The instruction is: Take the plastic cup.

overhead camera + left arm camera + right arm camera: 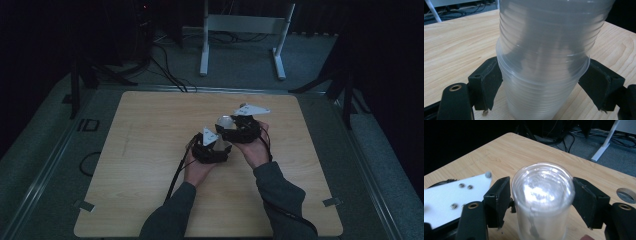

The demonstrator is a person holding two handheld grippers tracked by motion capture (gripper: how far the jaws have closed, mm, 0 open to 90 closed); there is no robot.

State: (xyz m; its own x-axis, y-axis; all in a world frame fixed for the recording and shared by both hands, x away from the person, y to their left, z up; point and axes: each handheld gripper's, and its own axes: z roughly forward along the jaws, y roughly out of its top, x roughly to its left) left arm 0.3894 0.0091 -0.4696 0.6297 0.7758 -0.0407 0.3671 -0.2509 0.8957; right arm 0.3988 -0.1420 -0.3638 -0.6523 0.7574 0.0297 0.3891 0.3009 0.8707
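Setting: a dim room; a pale wooden table (150,165) with both forearms of a person coming in from its near edge.

Item in hand: a stack of clear plastic cups (544,70), ribbed, nested one inside another, held off the tabletop near the middle of the table, between the two grippers.

Stack, as seen from above: a small pale, shiny patch (226,125) between the two black tools; its details are too small to tell there.

Left gripper (541,82): sits at the left of the pair in the high view (212,147), with a grey three-cornered plate on top. Its two black jaws stand on either side of the stack, just under a protruding cup rim, pads pressed to the plastic on both sides: a grip on the cups.

Right gripper (541,200): at the right of the pair in the high view (240,127), slightly farther up the table, also bearing a grey plate. Its jaws flank the closed, round end of the stack (542,187). The left pad lies at the cup wall; whether the right pad presses on it I cannot tell.

Stack's lie: tilted rather than upright, spanning from one gripper to the other.

Hands: left hand (197,167) and right hand (255,150) cradle the tools from below, close together.

Background: a white frame stand (240,40) and cables on the grey floor beyond the table.
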